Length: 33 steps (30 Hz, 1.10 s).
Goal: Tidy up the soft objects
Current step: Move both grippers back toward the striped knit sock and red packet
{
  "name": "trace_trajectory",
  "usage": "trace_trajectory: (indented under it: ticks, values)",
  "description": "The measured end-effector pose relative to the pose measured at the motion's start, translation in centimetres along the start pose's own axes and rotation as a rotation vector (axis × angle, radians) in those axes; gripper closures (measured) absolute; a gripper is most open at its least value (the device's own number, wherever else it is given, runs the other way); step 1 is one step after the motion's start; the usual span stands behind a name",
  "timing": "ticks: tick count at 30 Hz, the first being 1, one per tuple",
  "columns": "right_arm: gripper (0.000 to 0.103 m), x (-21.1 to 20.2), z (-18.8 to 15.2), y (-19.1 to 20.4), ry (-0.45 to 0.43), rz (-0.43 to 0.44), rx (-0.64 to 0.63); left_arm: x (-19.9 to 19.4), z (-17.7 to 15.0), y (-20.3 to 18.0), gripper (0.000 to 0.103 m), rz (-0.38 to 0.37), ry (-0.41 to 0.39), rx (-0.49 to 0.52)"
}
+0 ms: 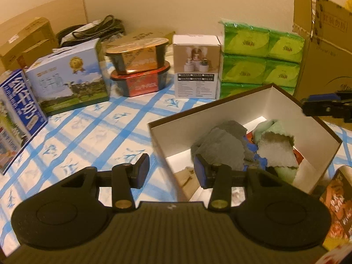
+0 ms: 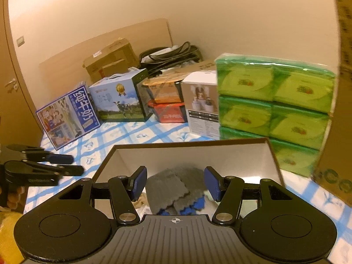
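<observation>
A brown box with white inside sits on the blue-checked cloth. In it lie a grey cloth, a pale green cloth and a beige cloth. My left gripper is open and empty, straddling the box's near-left wall. My right gripper is open and empty, just above the grey cloth inside the box. The right gripper also shows at the right edge of the left wrist view, and the left gripper at the left edge of the right wrist view.
Along the back stand milk cartons, stacked food tubs, a white product box, green tissue packs and a large cardboard box. An orange packet lies right of the box.
</observation>
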State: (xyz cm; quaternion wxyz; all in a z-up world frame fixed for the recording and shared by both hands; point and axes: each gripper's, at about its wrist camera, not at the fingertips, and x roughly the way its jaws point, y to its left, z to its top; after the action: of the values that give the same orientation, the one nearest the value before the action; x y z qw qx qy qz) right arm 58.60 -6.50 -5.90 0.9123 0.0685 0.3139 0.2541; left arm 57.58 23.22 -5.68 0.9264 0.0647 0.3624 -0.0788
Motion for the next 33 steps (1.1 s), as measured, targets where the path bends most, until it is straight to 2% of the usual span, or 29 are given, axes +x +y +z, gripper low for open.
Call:
trace_trajectory:
  ticks: [9, 16, 24, 33]
  values:
    - [0.037, -8.4, -1.6, 0.2, -0.047, 0.010, 0.058, -8.7, -3.3, 3.0, 0.062, 0.031, -0.034, -0.089]
    - [0.030, -15.5, -4.1, 1.9, -0.076, 0.005, 0.093, -16.1, -7.1, 3.5, 0.062, 0.042, -0.037, -0.162]
    - [0.024, -20.9, -8.9, 5.2, -0.042, 0.028, 0.112, -22.4, -12.8, 0.8, 0.062, 0.014, -0.008, -0.209]
    - [0.021, -24.4, -14.2, 8.4, 0.016, 0.063, 0.188, -26.7, -17.5, -3.8, 0.062, -0.013, -0.012, -0.220]
